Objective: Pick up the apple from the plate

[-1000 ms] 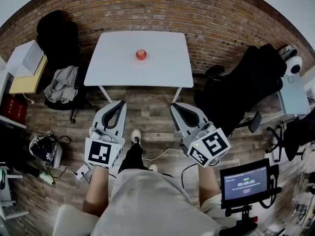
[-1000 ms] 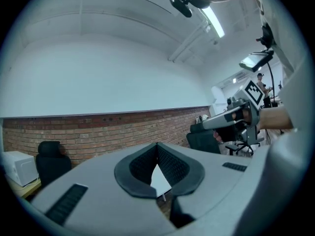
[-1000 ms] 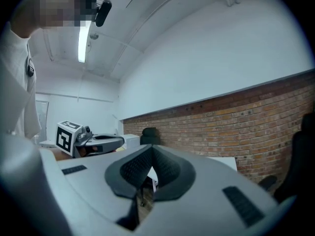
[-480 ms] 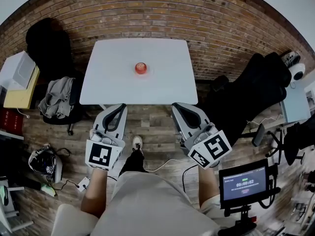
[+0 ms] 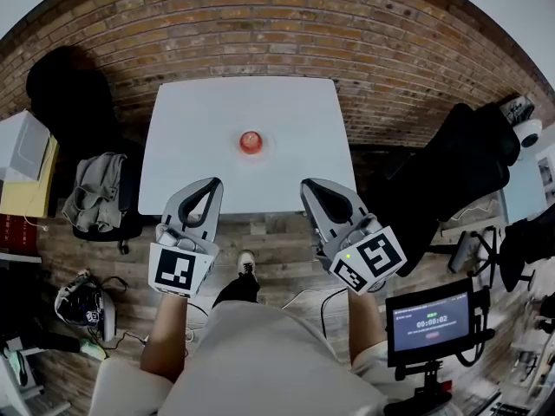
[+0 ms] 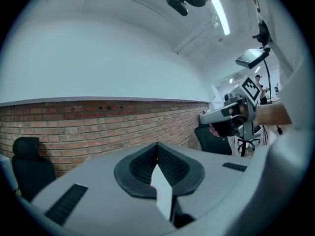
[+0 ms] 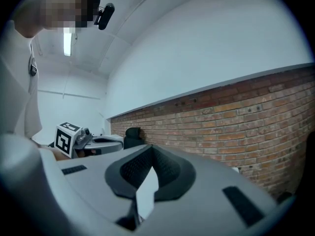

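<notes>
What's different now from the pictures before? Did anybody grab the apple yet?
The person has walked toward the table, so it and the apple look nearer, and the left gripper and right gripper now overlap its near edge in the head view. Nothing was grabbed. The apple sits in the same spot on the table, and both grippers' jaws stay shut and empty.

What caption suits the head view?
A person's left gripper and right gripper, both shut and empty, held at the near edge of a white table bearing a red apple.

Apple (image 5: 251, 142) red; table (image 5: 195, 137) white — wall (image 5: 260, 24) red-brown brick w/ pale mortar; floor (image 5: 270, 234) brown planks.
</notes>
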`<state>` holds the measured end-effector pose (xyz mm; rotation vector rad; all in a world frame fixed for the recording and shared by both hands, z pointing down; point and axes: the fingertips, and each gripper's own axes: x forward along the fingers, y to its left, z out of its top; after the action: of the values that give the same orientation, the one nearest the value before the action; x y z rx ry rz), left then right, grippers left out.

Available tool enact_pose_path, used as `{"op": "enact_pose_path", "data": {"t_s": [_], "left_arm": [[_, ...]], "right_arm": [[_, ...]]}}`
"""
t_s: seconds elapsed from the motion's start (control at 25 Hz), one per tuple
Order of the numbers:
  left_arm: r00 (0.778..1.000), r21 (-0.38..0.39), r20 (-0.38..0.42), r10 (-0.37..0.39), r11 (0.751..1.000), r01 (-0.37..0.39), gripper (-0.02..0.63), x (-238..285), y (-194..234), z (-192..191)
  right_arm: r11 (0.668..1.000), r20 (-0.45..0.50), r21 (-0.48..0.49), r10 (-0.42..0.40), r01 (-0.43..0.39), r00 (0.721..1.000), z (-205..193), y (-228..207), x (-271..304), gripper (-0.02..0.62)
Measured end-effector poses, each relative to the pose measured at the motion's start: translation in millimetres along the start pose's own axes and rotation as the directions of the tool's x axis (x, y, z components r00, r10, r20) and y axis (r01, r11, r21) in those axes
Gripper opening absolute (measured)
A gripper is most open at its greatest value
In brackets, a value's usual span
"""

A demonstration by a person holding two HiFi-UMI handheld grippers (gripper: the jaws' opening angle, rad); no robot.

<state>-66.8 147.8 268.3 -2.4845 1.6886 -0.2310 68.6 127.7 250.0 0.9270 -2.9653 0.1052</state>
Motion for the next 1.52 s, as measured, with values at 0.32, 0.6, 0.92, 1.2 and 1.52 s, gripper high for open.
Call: {"op": "enact_pose_path", "data": {"t_s": [0.32, 0.6, 0.92, 1.2, 1.52], "left_arm": [[0.999, -0.001, -0.014, -0.042, 0.999, 0.042, 0.005, 39, 39, -9], [0.996, -0.01, -0.05, -0.072, 0.997, 0.071, 0.005, 56, 65, -40], [0.993, -0.07, -0.061, -0.105, 0.992, 0.101, 0.005, 91, 99, -82], [0.985, -0.049, -0.064, -0.16, 0.986, 0.157, 0.005, 109, 97, -77], [0.949, -0.013, -0.104, -0.298, 0.955, 0.298, 0.005, 125, 82, -79]], "right_arm": [[1.0, -0.021, 0.014, -0.017, 0.017, 1.0, 0, -25, 52, 0.0], [0.999, -0.057, 0.007, -0.047, 0.047, 0.997, -4, -37, 78, 0.0], [0.996, -0.116, 0.023, -0.083, 0.087, 0.99, -29, -62, 132, 0.0], [0.992, -0.094, 0.024, -0.124, 0.126, 0.988, -20, -76, 137, 0.0], [0.986, -0.104, 0.039, -0.158, 0.163, 0.982, -21, -82, 135, 0.0]]}}
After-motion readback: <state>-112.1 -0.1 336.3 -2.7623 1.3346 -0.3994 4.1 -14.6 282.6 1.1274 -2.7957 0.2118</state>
